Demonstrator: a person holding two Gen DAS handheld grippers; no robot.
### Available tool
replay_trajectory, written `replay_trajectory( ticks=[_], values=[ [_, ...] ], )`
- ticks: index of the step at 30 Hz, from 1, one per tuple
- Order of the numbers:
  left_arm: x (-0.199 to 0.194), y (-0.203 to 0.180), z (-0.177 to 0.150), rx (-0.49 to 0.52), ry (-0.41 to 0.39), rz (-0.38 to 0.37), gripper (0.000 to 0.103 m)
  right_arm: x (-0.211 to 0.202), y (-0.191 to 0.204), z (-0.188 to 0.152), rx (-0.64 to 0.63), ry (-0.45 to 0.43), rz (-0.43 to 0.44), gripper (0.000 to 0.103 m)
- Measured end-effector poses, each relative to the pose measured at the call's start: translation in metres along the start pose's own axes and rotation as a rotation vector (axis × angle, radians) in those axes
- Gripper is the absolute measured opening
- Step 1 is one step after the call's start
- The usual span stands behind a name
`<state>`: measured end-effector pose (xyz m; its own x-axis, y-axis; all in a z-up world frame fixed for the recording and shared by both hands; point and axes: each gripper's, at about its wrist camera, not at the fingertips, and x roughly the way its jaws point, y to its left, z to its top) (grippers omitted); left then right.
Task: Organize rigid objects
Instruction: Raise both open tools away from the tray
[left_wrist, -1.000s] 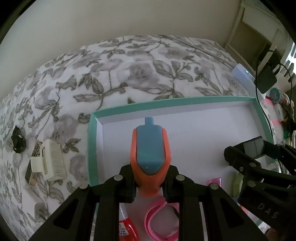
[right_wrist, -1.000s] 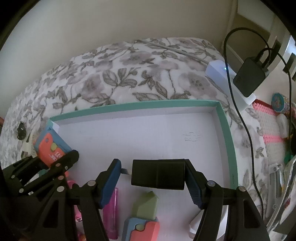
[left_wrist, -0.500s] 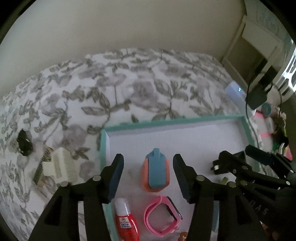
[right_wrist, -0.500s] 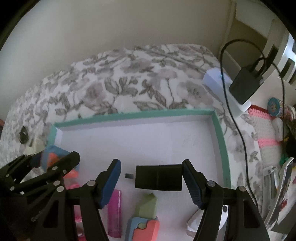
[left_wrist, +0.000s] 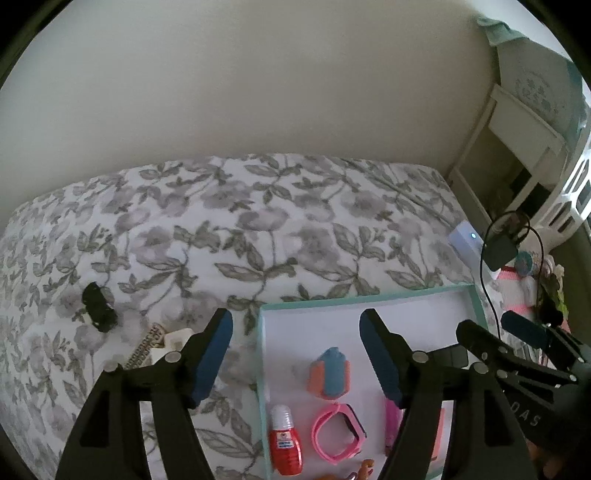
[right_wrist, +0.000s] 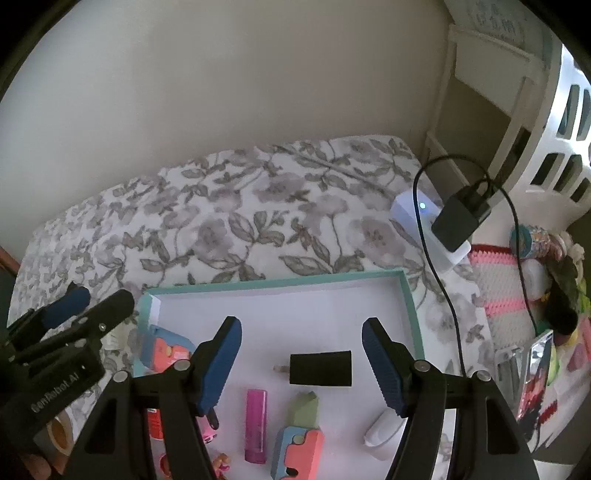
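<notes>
Left tongs (left_wrist: 295, 350) just opening, empty; orange-blue toy (left_wrist: 328, 378) lay below in tray (left_wrist: 262, 369). Right tongs (right_wrist: 301, 358) open over black adapter (right_wrist: 320, 370), not touching.

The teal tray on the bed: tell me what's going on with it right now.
A person with a gripper in each hand is sorting small things into the teal tray. The left gripper has just been opening and holds nothing; the orange-and-blue case lies in the tray below it. The right gripper is open above the black plug, not touching it. A black clip and a white adapter lie on the floral bedspread.
</notes>
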<state>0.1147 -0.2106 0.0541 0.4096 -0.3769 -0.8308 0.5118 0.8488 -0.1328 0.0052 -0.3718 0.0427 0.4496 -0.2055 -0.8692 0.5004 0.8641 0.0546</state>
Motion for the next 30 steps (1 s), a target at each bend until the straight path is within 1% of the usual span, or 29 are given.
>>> replay_trajectory(
  ticks=[4, 5, 6, 7, 8, 12, 13, 14, 16, 20, 30],
  values=[
    [0.001, 0.009, 0.0, -0.016, 0.002, 0.035, 0.073, 0.007, 0.003, -0.002, -0.007, 0.025, -0.001, 0.073],
    [0.002, 0.012, 0.0, -0.021, 0.004, 0.047, 0.076, 0.009, 0.003, -0.003, -0.007, 0.03, -0.002, 0.073],
    [0.002, 0.014, 0.0, -0.026, 0.006, 0.055, 0.08, 0.01, 0.002, -0.003, -0.006, 0.032, -0.003, 0.073],
    [0.002, 0.016, 0.0, -0.029, 0.005, 0.059, 0.09, 0.011, 0.002, -0.004, -0.002, 0.034, -0.004, 0.075],
    [0.002, 0.019, 0.0, -0.035, 0.001, 0.064, 0.092, 0.011, 0.001, -0.003, 0.001, 0.035, -0.004, 0.079],
    [-0.002, 0.025, 0.001, -0.042, -0.021, 0.083, 0.092, 0.01, -0.001, -0.003, 0.009, 0.027, -0.003, 0.082],
    [-0.003, 0.027, 0.001, -0.042, -0.031, 0.091, 0.093, 0.01, -0.001, -0.003, 0.01, 0.025, -0.002, 0.088],
    [-0.004, 0.028, 0.001, -0.04, -0.04, 0.104, 0.093, 0.01, -0.001, -0.003, 0.011, 0.021, -0.001, 0.096],
    [-0.005, 0.032, 0.001, -0.041, -0.045, 0.121, 0.094, 0.009, -0.001, -0.003, 0.011, 0.014, 0.001, 0.103],
    [-0.007, 0.039, 0.002, -0.057, -0.049, 0.121, 0.094, 0.006, 0.002, -0.002, -0.001, -0.004, 0.004, 0.103],
    [-0.019, 0.054, 0.005, -0.064, -0.075, 0.108, 0.094, 0.005, 0.007, -0.001, -0.016, -0.008, 0.019, 0.103]
  ],
)
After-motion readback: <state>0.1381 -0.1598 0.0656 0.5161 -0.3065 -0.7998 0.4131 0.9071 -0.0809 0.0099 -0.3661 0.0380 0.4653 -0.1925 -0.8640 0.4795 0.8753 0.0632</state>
